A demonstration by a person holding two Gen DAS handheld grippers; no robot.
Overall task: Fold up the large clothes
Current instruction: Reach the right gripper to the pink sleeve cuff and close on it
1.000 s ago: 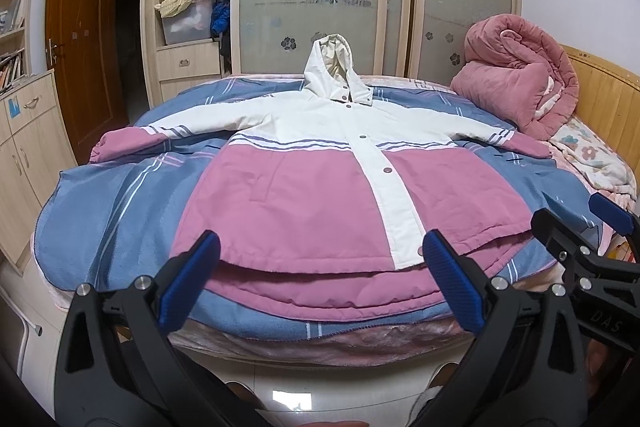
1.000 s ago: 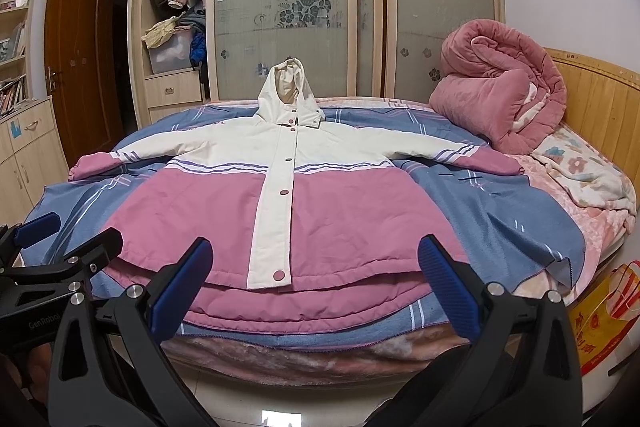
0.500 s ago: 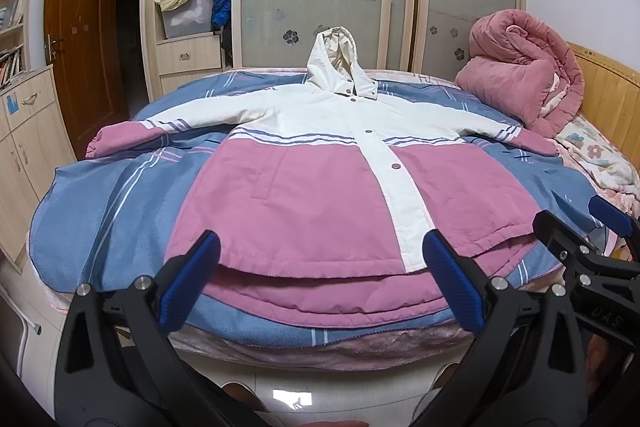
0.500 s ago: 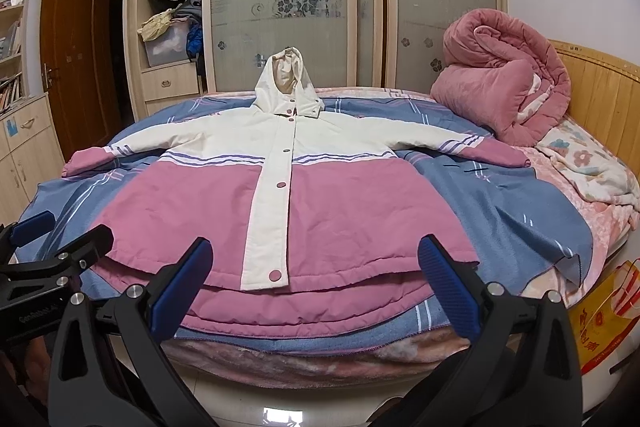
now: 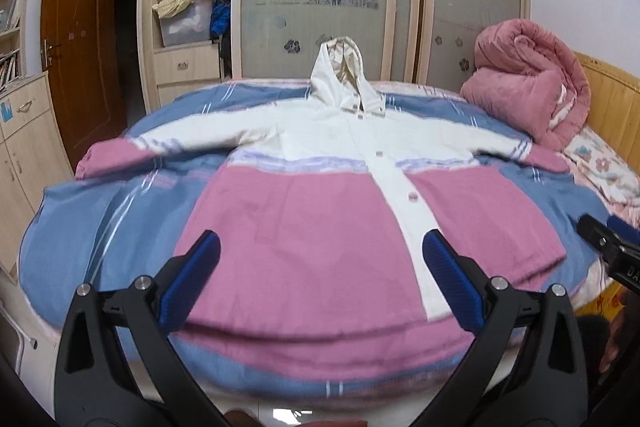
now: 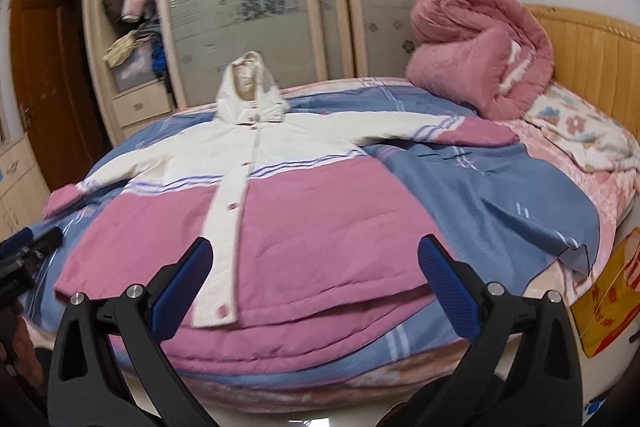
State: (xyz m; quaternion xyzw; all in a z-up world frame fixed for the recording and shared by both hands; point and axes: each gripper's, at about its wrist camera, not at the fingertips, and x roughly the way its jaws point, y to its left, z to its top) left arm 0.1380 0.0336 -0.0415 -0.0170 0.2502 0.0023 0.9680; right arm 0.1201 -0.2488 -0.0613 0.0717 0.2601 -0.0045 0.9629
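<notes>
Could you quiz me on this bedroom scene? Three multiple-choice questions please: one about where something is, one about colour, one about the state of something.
1. Where is the rolled pink quilt?
A. on the floor
B. on the bed by the headboard
C. inside the wardrobe

2. What colours is the coat?
A. white upper part, pink lower part
B. all blue
C. black and yellow

3. How is the left gripper?
A. shut on a sleeve
B. open and holding nothing
C. shut on the hood

Answers:
1 B: the quilt sits on the mattress next to the wooden headboard.
2 A: the hood and chest are white, the body below is pink.
3 B: its blue fingers stand wide apart over the coat, with nothing between them.
</notes>
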